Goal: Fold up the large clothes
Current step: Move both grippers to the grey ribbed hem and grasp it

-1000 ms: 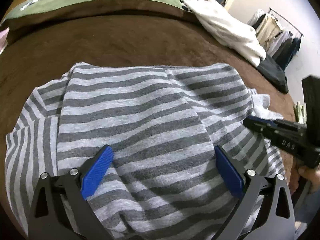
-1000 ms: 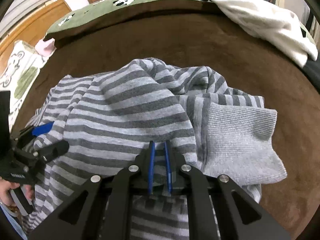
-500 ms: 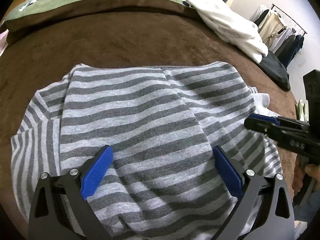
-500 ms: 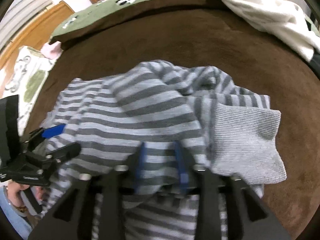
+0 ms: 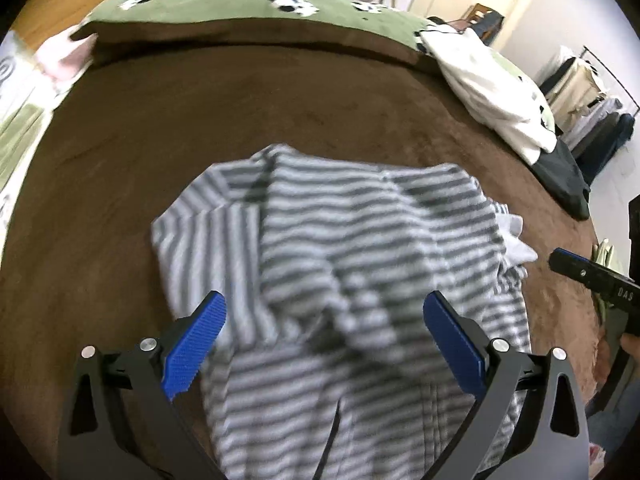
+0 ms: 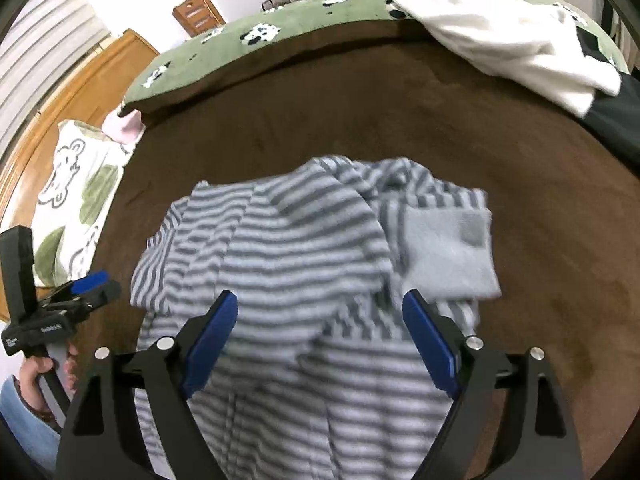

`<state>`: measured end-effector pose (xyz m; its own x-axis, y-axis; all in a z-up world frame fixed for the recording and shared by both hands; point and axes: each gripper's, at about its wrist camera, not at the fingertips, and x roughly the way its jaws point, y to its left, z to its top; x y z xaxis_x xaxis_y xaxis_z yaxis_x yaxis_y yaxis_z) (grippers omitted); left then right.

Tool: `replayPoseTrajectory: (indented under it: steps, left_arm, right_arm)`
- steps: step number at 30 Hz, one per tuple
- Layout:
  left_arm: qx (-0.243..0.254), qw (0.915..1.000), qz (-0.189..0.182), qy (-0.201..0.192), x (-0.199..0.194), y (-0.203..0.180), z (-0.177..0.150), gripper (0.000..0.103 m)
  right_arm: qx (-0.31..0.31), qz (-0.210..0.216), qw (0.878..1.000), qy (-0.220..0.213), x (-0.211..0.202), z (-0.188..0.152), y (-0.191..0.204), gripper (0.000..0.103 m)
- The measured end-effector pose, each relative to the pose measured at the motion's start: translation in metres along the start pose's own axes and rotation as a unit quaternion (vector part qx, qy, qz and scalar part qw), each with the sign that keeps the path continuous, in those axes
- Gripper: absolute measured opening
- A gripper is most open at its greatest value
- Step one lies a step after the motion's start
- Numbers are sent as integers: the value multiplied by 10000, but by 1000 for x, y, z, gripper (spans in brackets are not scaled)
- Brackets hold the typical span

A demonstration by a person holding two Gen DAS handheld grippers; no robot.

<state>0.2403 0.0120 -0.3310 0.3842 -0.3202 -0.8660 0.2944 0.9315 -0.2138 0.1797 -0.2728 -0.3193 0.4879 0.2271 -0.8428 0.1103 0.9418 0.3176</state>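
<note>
A grey-and-white striped garment lies bunched on the brown bed cover, its plain grey ribbed cuff showing on the right. My left gripper hovers above the garment, open, with nothing between its blue pads. My right gripper also hangs above the cloth; its jaws are opening and stand wide, and the fabric lies below them, not pinched. Each gripper appears in the other view: the right gripper at the right edge, the left gripper at the left edge in a person's hand.
A green panda-print blanket runs along the far side of the bed. White folded clothes and a dark garment lie at the far right. A bear-print pillow and a wooden headboard stand to the left; a clothes rack stands beyond.
My right gripper was shut on the striped fabric, then opened and let it go. Both grippers have risen away from the garment, which now looks smaller and sits bunched on the cover.
</note>
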Motion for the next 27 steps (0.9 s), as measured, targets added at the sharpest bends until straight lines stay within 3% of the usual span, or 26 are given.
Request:
replayPoseTrajectory:
  steps: [12, 27]
  left_arm:
    - [-543, 9957, 241, 708, -30, 43, -95, 97]
    - [-592, 9883, -131, 1400, -34, 62, -191, 96]
  right_arm:
    - [489, -55, 9966, 665, -34, -83, -20, 84]
    - [857, -258, 9895, 1134, -49, -197, -38, 84]
